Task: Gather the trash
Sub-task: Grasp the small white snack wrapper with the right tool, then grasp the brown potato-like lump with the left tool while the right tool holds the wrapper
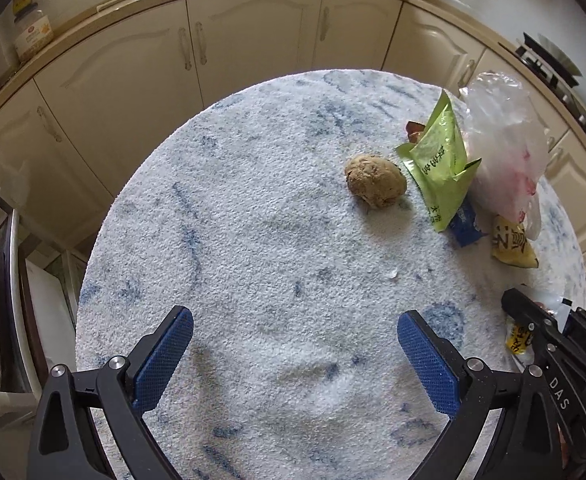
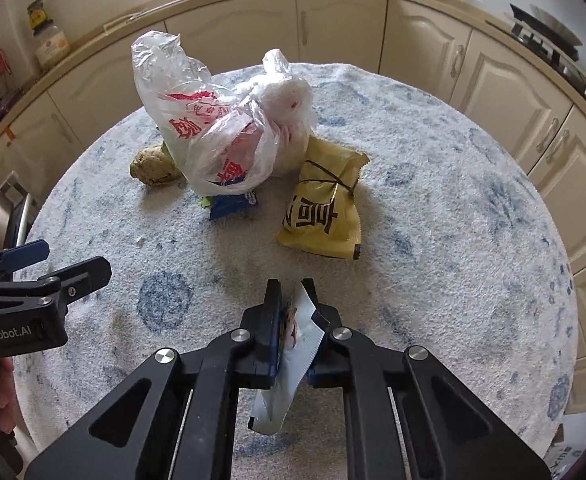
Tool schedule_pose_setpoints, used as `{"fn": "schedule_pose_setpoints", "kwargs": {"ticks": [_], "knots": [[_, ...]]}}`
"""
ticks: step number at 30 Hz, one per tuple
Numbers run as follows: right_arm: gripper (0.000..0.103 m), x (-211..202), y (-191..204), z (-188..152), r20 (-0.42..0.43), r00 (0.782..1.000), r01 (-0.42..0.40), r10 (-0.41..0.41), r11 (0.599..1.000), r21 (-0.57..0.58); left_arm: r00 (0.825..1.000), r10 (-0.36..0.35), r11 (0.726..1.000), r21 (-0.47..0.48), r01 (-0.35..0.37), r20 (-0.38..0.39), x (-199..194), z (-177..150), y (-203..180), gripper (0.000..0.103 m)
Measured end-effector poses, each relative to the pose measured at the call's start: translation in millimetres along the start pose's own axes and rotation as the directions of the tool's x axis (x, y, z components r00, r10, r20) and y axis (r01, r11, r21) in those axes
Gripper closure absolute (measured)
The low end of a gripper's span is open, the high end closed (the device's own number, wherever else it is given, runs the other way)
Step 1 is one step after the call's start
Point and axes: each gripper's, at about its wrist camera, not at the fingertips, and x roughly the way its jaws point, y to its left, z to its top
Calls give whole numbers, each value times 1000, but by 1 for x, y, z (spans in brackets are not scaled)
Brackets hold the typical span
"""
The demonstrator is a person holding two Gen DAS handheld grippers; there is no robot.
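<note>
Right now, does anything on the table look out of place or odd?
Mostly wrappers, but a brown lumpy root-like thing lies beside the green packet, not packaging like the rest. A small white scrap lies alone on the cloth.

The left gripper carries "GenRobot.AI" in white on its black body — the right gripper reads "DAS". Large black Chinese characters mark the yellow packet, red ones the plastic bag — neither clearly legible.
</note>
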Motion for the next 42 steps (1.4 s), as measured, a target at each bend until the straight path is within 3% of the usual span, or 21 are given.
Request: {"fn": "schedule_pose_setpoints", "kwargs": {"ticks": [4,11,16,19,21,23,25,28,30,31,32,36,42], "knots": [[95,-8,-11,-2,13,999,-43,43,999,27,1000,6,1000,24,-6,6,2,4,-11,2],[96,-21,-42,5,38,999,-34,31,997,75,1000,1,999,46,-1,8,5,14,-21,2],[93,-15,-43,-12,-25,997,-72,75,993,95,1000,-14,999,42,14,0,10,15,-23,2],[82,-15,-39,-25,-27,999,-34,36,995,94,1000,-13,999,40,14,-18,15,12,-21,2],[68,-21,-39,-33,-23,999,-34,36,994,107,1000,-10,999,42,11,-15,12,8,-20,2],[40,-24,-38,-40,-16,999,-49,51,992,117,1000,-9,999,43,9,-10,8,6,-18,2],[33,-28,-36,-49,-8,999,-45,47,991,123,1000,-9,999,33,9,-6,4,3,-14,2],[35,-35,-33,-62,23,999,-26,24,993,116,1000,-12,1000,24,12,-4,0,-2,-8,2],[55,-38,-33,-71,53,998,38,-43,994,104,1000,-11,1000,18,11,-3,-3,-5,-5,2],[73,-40,-33,-74,60,995,77,-83,992,103,1000,-10,1000,16,10,-3,-4,-6,-5,2],[83,-41,-36,-75,67,992,94,-102,989,111,1000,-10,1000,14,10,-2,-5,-8,-4,2],[85,-44,-50,-73,59,996,53,-62,987,151,1000,-20,1000,11,19,5,-11,-11,-3,2],[85,-42,-59,-57,61,995,62,-73,984,166,999,-30,999,23,30,17,-16,-3,-11,2]]}}
